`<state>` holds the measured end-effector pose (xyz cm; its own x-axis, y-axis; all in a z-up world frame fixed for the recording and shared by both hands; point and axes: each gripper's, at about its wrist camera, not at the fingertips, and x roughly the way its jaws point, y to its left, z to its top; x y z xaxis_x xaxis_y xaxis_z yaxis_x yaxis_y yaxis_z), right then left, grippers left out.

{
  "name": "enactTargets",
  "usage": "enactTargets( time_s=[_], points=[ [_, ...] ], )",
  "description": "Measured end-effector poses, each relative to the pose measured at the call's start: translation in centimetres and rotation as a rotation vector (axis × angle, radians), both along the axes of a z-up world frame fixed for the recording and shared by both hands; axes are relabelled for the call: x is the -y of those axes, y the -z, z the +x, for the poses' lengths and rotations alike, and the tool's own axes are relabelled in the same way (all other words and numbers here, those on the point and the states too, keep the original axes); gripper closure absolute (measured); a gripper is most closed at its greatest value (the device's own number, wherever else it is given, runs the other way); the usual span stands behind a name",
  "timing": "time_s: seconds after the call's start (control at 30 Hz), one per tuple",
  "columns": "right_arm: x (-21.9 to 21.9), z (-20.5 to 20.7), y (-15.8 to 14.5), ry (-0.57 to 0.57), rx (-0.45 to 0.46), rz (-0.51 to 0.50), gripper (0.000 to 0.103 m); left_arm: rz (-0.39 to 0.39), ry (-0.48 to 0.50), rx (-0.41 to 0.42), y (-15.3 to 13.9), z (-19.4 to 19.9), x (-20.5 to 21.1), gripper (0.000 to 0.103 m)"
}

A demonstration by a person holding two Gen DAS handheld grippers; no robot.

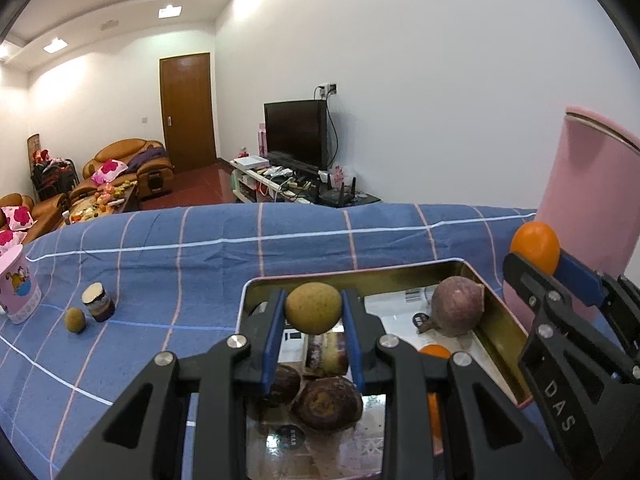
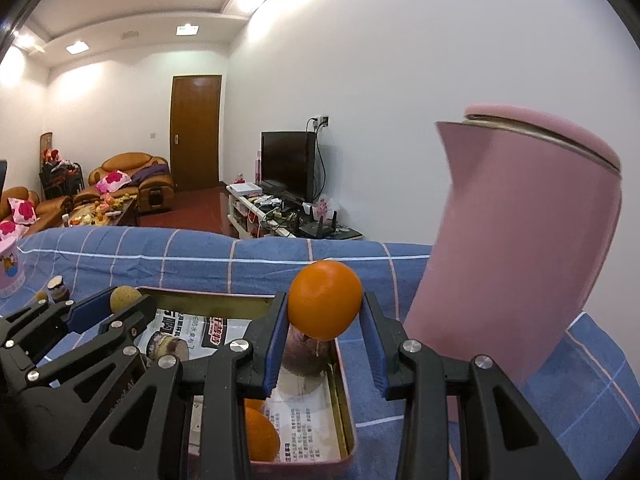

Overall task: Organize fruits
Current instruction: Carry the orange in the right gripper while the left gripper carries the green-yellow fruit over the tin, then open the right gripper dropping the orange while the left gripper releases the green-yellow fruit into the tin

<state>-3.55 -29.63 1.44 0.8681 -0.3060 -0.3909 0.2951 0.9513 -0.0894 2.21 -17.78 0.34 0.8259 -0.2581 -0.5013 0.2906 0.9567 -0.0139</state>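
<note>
Left claw [image 1: 314, 312] clamped on the firm brown fruit [image 1: 313, 307], right claw [image 2: 325, 320] pinching the slick, round orange [image 2: 324, 306] mid-girth — both look light, roll-prone, above the tin [image 2: 344, 396].

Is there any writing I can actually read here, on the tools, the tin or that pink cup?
"DAS": raised letters on the black frame of the right gripper, seen from the left wrist view.
Printed paper lining the tin: bold headlines and small columns, too blurred to read.
Small jar on the cloth: label unreadable.
Cartoon cup: picture only, no legible words.
Pink kettle: no writing visible.
</note>
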Motion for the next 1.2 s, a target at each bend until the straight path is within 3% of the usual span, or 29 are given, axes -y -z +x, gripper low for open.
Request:
enactTargets(
  time_s=[0.4, 0.93, 1.2],
  points=[
    [-0.6, 2.4, 0.5, -0.034, -0.060, 0.004, 0.065, -0.004, 0.007, -0.060, 0.6, 1.3, -0.2, 0.074],
    [-1.1, 5.2, 2.3, -0.205, -0.214, 0.114, 0.065, 0.005, 0.001, -0.165, 1.8, 2.8, -0.5, 0.074],
    [-0.3, 6.1, 3.3, -0.269, -0.267, 0.225, 0.064, 0.009, -0.002, -0.179, 2.1, 3.0, -0.3, 0.074]
  ],
)
